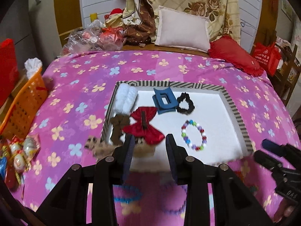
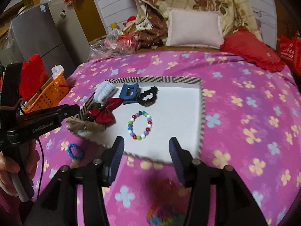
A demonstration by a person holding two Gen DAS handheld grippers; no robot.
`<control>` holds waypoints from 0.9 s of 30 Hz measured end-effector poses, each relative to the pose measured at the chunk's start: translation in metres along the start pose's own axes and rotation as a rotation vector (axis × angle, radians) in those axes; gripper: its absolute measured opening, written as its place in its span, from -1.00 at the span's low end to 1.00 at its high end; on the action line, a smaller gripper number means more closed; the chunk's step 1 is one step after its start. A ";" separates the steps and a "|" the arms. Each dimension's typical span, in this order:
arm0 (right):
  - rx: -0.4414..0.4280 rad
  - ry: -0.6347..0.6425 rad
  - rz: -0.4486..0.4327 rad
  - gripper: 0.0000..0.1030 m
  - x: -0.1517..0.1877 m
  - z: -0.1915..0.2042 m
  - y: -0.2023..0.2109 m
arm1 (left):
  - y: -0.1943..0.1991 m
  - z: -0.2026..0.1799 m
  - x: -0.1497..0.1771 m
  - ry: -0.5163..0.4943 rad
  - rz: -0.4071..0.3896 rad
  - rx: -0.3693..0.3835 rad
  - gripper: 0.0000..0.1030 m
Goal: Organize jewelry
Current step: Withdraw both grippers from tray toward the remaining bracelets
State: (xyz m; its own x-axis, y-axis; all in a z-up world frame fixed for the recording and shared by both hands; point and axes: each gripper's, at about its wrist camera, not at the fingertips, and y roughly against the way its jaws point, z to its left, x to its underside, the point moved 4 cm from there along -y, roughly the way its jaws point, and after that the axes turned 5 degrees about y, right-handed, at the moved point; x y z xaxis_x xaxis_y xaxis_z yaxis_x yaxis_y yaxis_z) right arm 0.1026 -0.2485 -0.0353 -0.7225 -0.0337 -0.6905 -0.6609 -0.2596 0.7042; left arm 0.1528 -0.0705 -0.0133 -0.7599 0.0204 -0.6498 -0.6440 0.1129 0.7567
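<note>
A shallow white tray with a striped rim [image 1: 233, 103] [image 2: 202, 101] lies on the pink flowered bedspread. In it lie a white scrunchie [image 1: 126, 98], a blue claw clip [image 1: 164, 100], a black scrunchie [image 1: 184, 103], a red bow [image 1: 144, 125], a brown bow [image 1: 117, 127] and a multicolour bead bracelet [image 1: 193, 134] [image 2: 140, 125]. My left gripper [image 1: 149, 141] is open over the tray's near edge above a tan bow [image 1: 143, 148]. My right gripper [image 2: 146, 146] is open and empty near the tray's front edge. A blue coil band [image 2: 75, 151] and blurred beads [image 2: 163, 220] lie on the bedspread.
An orange basket [image 1: 24, 103] stands at the bed's left edge, with wrapped sweets [image 1: 20, 154] near it. Pillows [image 1: 182, 30], a red cushion [image 1: 235, 56] and plastic bags [image 1: 90, 37] lie at the far end. A red bag [image 1: 267, 56] stands at the right.
</note>
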 end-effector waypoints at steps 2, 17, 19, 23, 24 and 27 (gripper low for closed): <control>0.023 0.013 -0.012 0.06 0.009 -0.001 0.014 | 0.011 -0.002 0.010 -0.010 -0.018 -0.005 -0.25; 0.147 0.035 0.011 0.08 0.077 -0.031 0.059 | 0.049 -0.016 0.085 -0.007 -0.016 0.015 -0.25; 0.156 0.039 0.027 0.08 0.082 -0.035 0.056 | 0.048 -0.018 0.093 -0.001 -0.006 0.023 -0.25; 0.138 0.022 0.037 0.08 0.091 -0.041 0.050 | 0.041 -0.016 0.103 0.031 0.008 0.032 -0.25; 0.133 0.019 0.042 0.08 0.094 -0.042 0.048 | 0.037 -0.013 0.106 0.045 0.011 0.030 -0.25; 0.126 0.028 0.074 0.08 0.101 -0.043 0.039 | 0.025 -0.005 0.110 0.066 0.034 0.022 -0.25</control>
State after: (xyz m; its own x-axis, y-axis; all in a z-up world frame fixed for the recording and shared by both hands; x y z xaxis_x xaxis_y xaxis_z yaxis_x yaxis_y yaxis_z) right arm 0.0130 -0.3039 -0.0845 -0.7653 -0.0757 -0.6392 -0.6277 -0.1319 0.7672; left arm 0.0527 -0.0709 -0.0648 -0.7858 -0.0405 -0.6172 -0.6164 0.1346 0.7759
